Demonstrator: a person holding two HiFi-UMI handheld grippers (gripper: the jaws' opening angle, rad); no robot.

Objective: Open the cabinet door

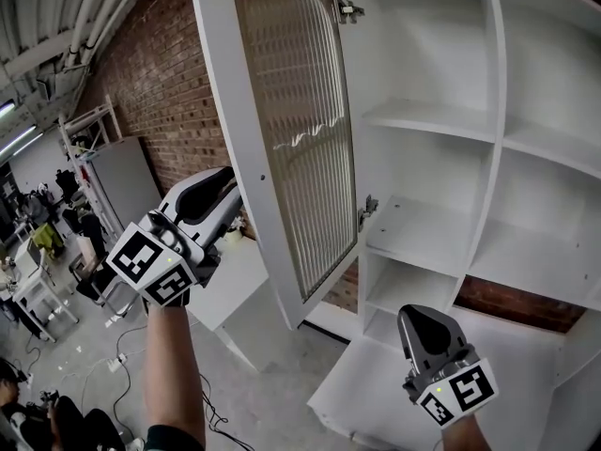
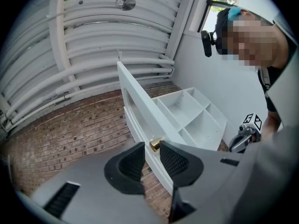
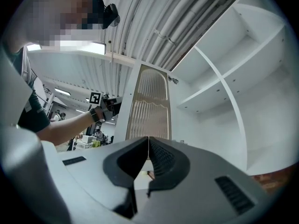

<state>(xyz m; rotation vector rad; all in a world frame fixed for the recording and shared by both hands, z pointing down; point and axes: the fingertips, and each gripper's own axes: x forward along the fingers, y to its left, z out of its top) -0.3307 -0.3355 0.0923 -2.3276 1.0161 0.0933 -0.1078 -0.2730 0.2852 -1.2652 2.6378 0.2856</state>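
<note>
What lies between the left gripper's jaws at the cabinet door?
A small brass knob on the cabinet door sits between the parted jaw tips of the left gripper. The left gripper view shows this.

**Head view:** from above, facing forward and steeply down over the cabinet [image 1: 427,54], its door [image 1: 296,130], the left gripper [image 1: 223,194] and the right gripper [image 1: 424,319].

**Left gripper view:** close against the door's outer face, facing up along its jaws towards the shelves.

**Right gripper view:** low and farther back, facing up at the ribbed panel and shelves.

All three views share the door and shelves. Each gripper view also shows the other gripper.
</note>
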